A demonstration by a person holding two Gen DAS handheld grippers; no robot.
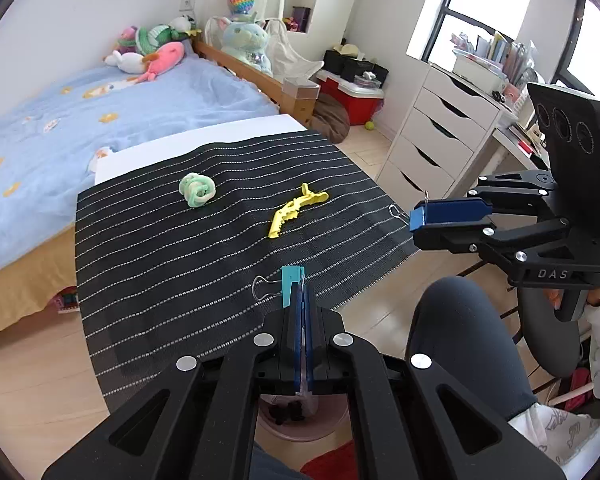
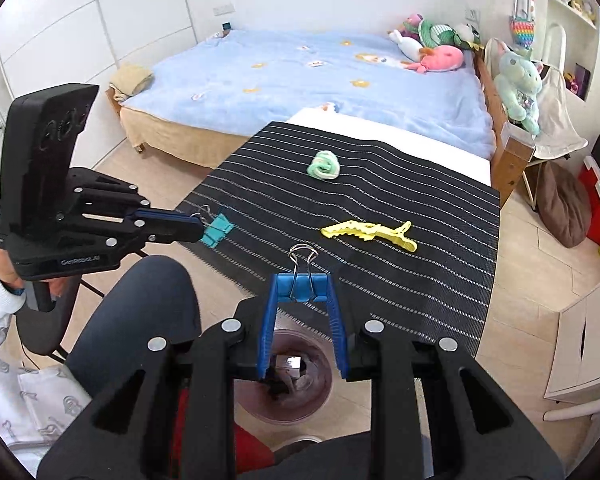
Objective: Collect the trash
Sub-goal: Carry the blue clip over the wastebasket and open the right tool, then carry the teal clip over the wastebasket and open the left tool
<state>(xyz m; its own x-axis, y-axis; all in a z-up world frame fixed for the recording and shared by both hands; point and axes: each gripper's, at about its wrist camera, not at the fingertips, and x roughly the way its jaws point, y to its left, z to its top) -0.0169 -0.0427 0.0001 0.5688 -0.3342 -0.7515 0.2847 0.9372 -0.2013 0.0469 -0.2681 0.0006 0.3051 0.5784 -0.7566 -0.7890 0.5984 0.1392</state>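
My left gripper (image 1: 302,282) is shut on a teal binder clip (image 1: 291,286), which sticks out at the fingertips above the near edge of the black striped mat (image 1: 160,280). The right wrist view shows that gripper (image 2: 198,225) at the left with the teal clip (image 2: 218,231). My right gripper (image 2: 302,280) is shut on a blue binder clip (image 2: 300,289), wire handles pointing up; the left wrist view has it (image 1: 414,220) off the mat's right edge with the blue clip (image 1: 418,218). A green scrunchie (image 2: 324,165) and a yellow hair clip (image 2: 370,232) lie on the mat. A pink bin (image 2: 256,408) stands below both grippers.
The mat covers a white table that butts against a bed (image 2: 300,80) with a blue cover and plush toys. A person's dark-clad knee (image 2: 140,312) is at the table's near side. White drawers (image 1: 440,140) stand to the right. The floor is wood-coloured.
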